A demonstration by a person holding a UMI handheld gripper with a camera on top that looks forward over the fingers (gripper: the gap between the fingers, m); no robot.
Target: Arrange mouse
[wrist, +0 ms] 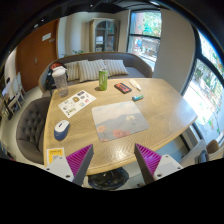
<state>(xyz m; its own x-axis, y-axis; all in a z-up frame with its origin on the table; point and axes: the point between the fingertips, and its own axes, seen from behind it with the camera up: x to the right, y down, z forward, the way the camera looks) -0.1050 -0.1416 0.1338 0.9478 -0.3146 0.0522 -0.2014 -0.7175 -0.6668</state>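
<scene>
Over near the table's edge, beyond the one finger and off to its side, sits the mouse (61,129), a small rounded thing, pale bluish-grey on top with a darker rim, lying flat on the wood and well apart from the gripper (115,160). The claw hangs above the near end of the round wooden table (165,115) with its two purple-padded fingers (82,160) spread wide and nothing held between them. Just ahead of the fingers, between them and the middle of the table, lies a grey mat (120,120) with some faint coloured marks on it. Beyond the mouse a printed sheet (76,102) lies flat, and farther back stand a clear jug (59,80) and a green cup (102,80). A small dark reddish object (122,88) and a small pale teal one (138,97) rest toward the far side. A grey sofa (95,68) with cushions curves behind the table, and a dark chair (28,125) stands close beside the table near the mouse. Nothing lies between the fingers and the mouse but bare tabletop.
</scene>
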